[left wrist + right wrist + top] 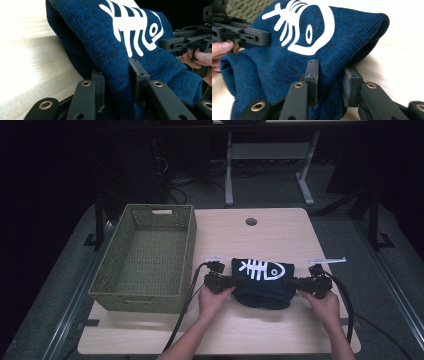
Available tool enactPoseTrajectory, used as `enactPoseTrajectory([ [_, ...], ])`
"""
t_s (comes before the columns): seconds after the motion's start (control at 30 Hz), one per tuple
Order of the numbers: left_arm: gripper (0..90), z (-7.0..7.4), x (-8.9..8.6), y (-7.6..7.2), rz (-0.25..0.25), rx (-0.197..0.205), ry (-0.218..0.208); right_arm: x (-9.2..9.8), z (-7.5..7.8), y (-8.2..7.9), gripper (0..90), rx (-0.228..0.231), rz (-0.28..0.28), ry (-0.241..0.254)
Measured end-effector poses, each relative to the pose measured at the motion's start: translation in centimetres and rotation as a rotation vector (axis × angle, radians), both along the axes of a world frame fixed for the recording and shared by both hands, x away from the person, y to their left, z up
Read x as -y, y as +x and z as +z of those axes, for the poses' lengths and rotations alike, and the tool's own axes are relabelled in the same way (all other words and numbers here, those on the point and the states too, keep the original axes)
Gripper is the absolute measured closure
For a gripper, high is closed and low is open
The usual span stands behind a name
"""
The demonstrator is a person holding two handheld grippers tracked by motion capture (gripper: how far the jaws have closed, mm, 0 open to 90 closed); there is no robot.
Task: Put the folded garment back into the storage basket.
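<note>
Dark floor and the legs of another desk lie beyond a pale wooden table (280, 232); at its left stands a green woven basket (145, 257), open and with nothing in it; just right of the basket, near the table's middle, lies a folded dark-blue knitted garment (264, 282) with a white fish-skeleton print (260, 269) facing up.

At the garment's left end the left gripper (226, 282) has its jaws closed on a pinch of the knit; in the left gripper view a ridge of blue cloth (115, 82) stands squeezed between the two black pads; at the right end the right gripper (299, 283) does the same, with a fold of cloth (329, 82) clamped between its pads.

Judging by this, the grasp is made at both ends and the lift is the step at hand; the next move seems to call for raising both hands together and level, so the fold does not sag open, then carrying the garment leftward over the basket's near wall and lowering it inside before letting go.
</note>
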State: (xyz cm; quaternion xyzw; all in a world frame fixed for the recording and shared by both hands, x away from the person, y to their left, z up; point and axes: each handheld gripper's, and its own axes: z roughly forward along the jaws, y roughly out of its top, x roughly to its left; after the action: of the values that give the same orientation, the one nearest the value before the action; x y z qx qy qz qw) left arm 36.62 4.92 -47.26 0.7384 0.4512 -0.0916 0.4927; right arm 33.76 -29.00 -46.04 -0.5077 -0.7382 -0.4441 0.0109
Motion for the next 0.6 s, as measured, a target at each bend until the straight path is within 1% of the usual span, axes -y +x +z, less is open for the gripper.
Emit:
enactPoseTrajectory([
  [0.13, 70.6, 0.6, -0.1, -0.2, -0.004, 0.005, -0.019, 0.3, 0.3, -0.5, 70.2, 0.007, -0.007, 0.032],
  [0.27, 70.6, 1.5, -0.1, -0.4, -0.012, 0.021, -0.019, 0.5, 0.6, -0.8, 70.2, 0.009, -0.008, 0.053],
  [0.4, 70.6, 2.5, -0.3, -0.5, -0.021, 0.037, -0.02, 0.6, 1.5, -1.1, 70.3, 0.027, -0.005, 0.068],
  [0.5, 70.6, 3.3, -0.4, -0.7, -0.024, 0.053, -0.021, 0.6, 2.2, -1.3, 70.3, 0.042, 0.001, 0.067],
  [0.6, 70.6, 3.9, -0.6, -0.8, -0.029, 0.064, -0.019, 0.6, 2.6, -1.4, 70.4, 0.046, 0.001, 0.082],
])
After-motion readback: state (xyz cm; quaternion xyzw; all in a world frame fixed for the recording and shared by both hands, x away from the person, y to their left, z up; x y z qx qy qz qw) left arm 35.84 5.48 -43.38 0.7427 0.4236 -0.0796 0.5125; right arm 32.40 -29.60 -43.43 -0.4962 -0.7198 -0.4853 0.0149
